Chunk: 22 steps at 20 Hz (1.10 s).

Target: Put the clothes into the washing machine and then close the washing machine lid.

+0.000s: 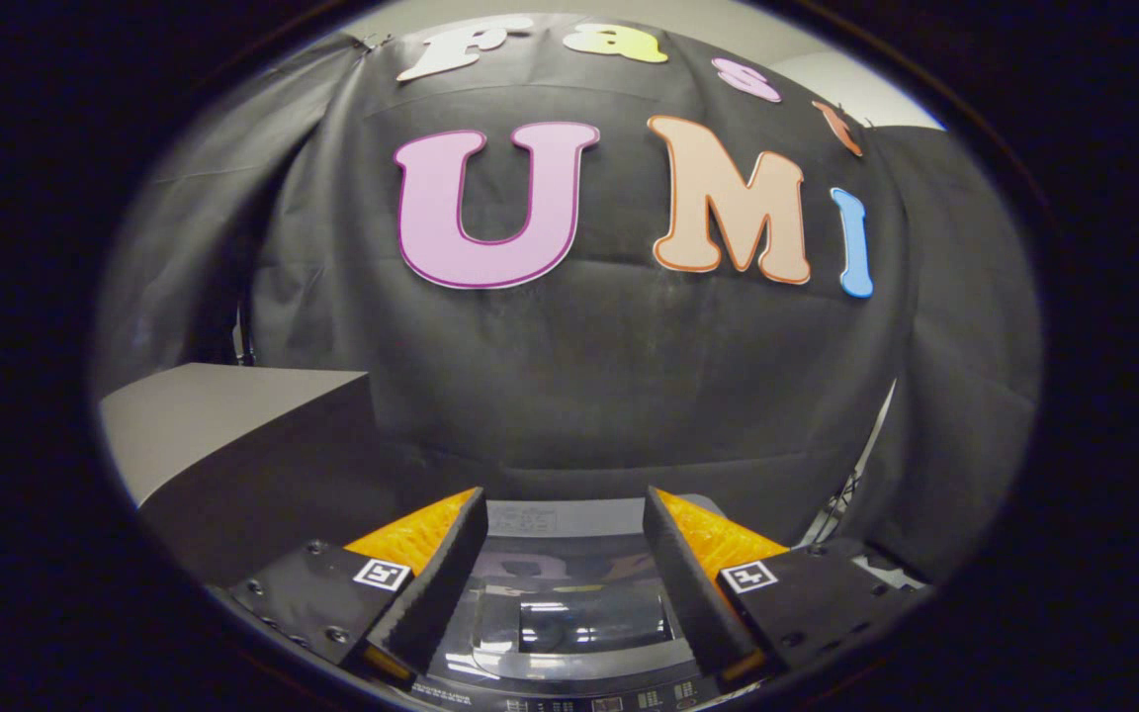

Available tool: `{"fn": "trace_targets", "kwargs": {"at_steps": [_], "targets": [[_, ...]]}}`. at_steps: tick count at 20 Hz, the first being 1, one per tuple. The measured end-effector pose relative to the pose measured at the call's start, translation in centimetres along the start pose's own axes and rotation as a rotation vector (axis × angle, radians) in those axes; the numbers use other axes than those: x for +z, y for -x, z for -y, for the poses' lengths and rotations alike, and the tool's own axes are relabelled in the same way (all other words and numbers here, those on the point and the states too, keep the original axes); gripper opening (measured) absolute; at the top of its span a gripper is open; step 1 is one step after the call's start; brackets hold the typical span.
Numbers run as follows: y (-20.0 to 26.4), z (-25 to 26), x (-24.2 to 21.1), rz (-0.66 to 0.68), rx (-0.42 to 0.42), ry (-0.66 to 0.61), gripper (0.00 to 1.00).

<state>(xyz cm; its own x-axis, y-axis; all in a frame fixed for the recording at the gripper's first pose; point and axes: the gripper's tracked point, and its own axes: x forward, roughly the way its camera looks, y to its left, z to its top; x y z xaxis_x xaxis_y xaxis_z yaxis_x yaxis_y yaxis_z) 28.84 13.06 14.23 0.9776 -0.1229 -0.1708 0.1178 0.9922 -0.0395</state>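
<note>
Gripper view, left to right: a grey box-shaped surface (223, 415) stands off to the left, beside the black cloth wall (629, 396). Below and between the fingers lies the washing machine (579, 618), its glossy dark lid (589, 593) down over the tub, so what is inside cannot be told. The gripper (562, 509) hangs above it with fingers spread apart, holding nothing. A control strip (579, 702) runs along the machine's near edge.

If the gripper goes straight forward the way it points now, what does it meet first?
Probably the black cloth wall behind the washing machine. The gripper is open, with nothing between its fingers, and it points above the machine's glossy lid. Depth is unclear.
</note>
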Motion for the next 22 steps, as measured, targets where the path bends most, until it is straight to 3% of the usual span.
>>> {"fn": "trace_targets", "kwargs": {"at_steps": [7,13,22], "targets": [[0.5,0.8,0.0,0.021,0.014,0.004,0.98],[2.0,1.8,-0.6,0.071,0.078,0.011,0.98],[6.7,6.9,-3.0,0.16,0.091,-0.012,0.98]]}}
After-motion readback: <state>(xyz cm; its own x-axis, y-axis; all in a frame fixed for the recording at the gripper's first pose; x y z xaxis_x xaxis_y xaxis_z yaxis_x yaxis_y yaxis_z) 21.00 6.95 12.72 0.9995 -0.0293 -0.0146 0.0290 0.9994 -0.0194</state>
